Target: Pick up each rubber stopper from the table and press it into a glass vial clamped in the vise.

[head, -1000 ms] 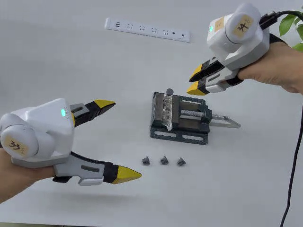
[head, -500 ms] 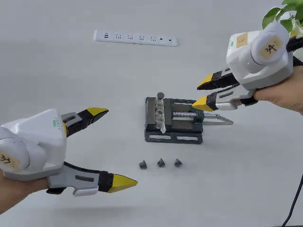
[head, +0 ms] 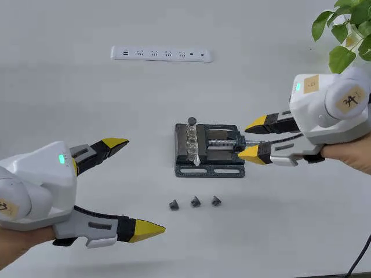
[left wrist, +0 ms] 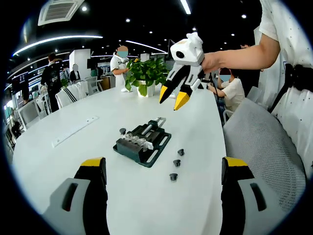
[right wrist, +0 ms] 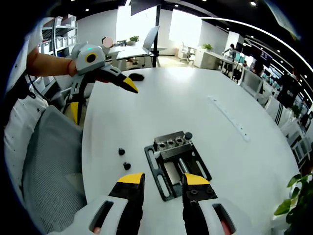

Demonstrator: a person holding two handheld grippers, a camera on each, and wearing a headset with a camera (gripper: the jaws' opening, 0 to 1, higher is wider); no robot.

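Note:
A dark vise [head: 217, 152] in the middle of the white table clamps a row of glass vials [head: 192, 142]. The far vial carries a dark rubber stopper [head: 191, 121]. Three loose stoppers [head: 195, 201] lie in a row in front of the vise. My right gripper [head: 251, 139] hovers open just right of the vise, over its screw, holding nothing. My left gripper [head: 136, 185] stands wide open and empty at the lower left, well clear of the stoppers. The left gripper view has the vise [left wrist: 142, 143], the stoppers [left wrist: 176, 162] and the right gripper [left wrist: 176, 95]. Between the right gripper view's jaws lies the vise [right wrist: 173, 159].
A white power strip [head: 161, 54] lies at the back of the table. Green plant leaves [head: 342, 35] hang at the top right. A black cable [head: 359, 255] runs down the right edge. Office chairs [left wrist: 266, 142] and people stand around the table.
My right gripper has come down from above the vise to its right side, and its jaws have spread wider. The left gripper has barely moved; the head camera shifted.

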